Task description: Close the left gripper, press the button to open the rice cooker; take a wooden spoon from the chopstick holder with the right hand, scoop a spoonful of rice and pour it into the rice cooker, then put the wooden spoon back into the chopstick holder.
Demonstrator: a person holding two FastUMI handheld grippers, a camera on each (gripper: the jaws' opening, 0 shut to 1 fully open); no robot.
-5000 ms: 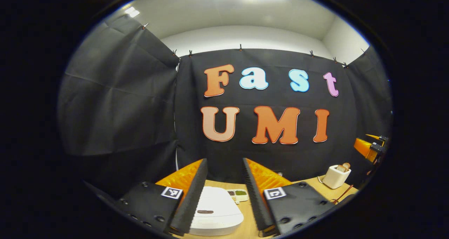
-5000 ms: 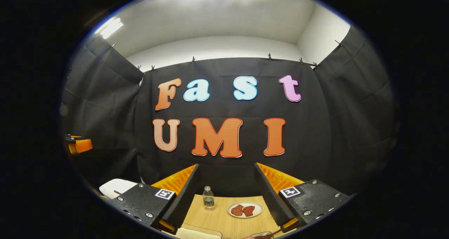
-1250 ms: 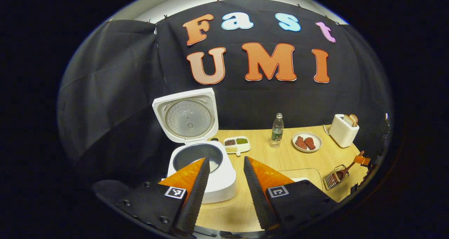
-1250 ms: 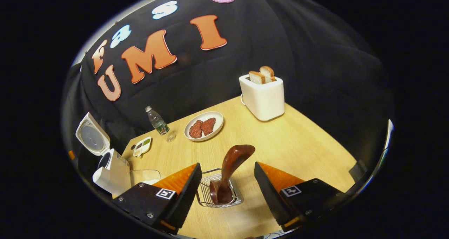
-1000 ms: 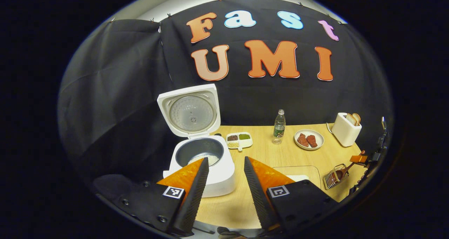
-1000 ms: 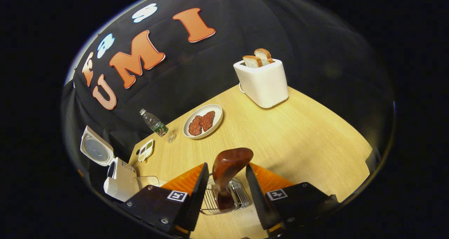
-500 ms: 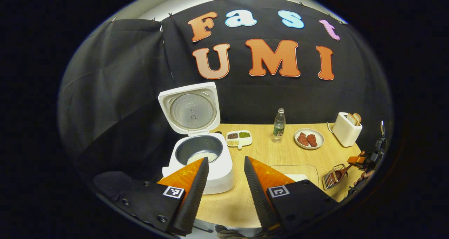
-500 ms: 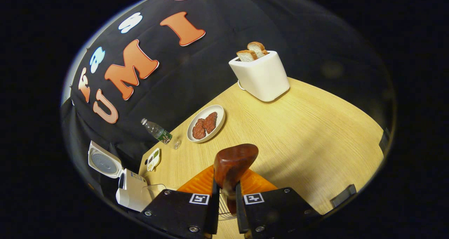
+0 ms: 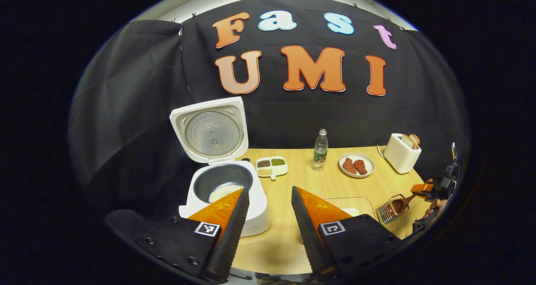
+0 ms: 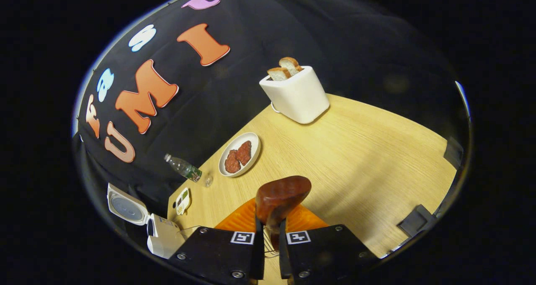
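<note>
Over table (image 10: 377,151), wooden spoon (image 10: 281,201) between fingers (image 10: 256,243)

Five seconds ago the rice cooker (image 9: 222,184) was shut; its lid now stands raised. The right hand-held gripper (image 10: 268,234), wide apart around the wooden spoon (image 10: 279,203) a second ago, has since clamped both fingers on its handle above the chopstick holder (image 9: 387,211)

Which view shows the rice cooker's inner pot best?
The left gripper view: the rice cooker stands close, lid up, with white rice in its pot. In the right gripper view the cooker is small and seen from the side at the image's edge, so its pot interior can't be seen.
</note>
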